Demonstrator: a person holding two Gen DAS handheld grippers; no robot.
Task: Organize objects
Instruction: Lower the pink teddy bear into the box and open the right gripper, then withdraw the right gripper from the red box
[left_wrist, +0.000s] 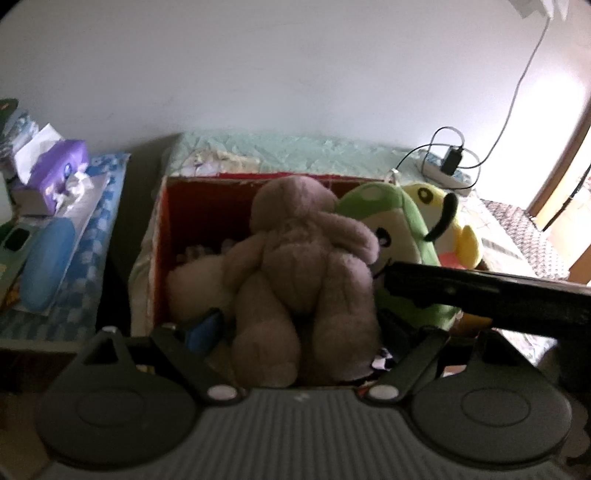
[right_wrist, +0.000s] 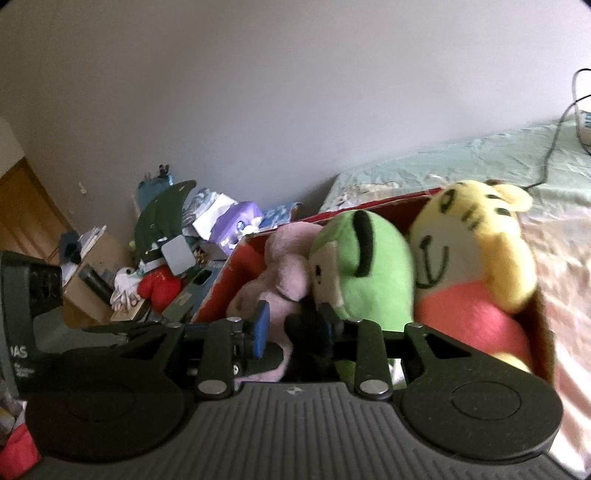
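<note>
where mint sheet (left_wrist: 295, 151) meets wall (left_wrist: 258, 66)

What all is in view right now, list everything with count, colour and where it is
box: one, red inside, on the bed
brown plush: one, brownish pink, in the box, left of the green one
green plush: one, green and cream, middle of the box
yellow plush: one, yellow with pink body, right end of the box
bed sheet: one, pale green, behind the box
power strip: one, white with black charger, on the bed by the wall
tissue pack: one, purple, side table left
case: one, blue, side table left
left gripper: fingers either side of the brown plush
right gripper: fingers at the plushes
</note>
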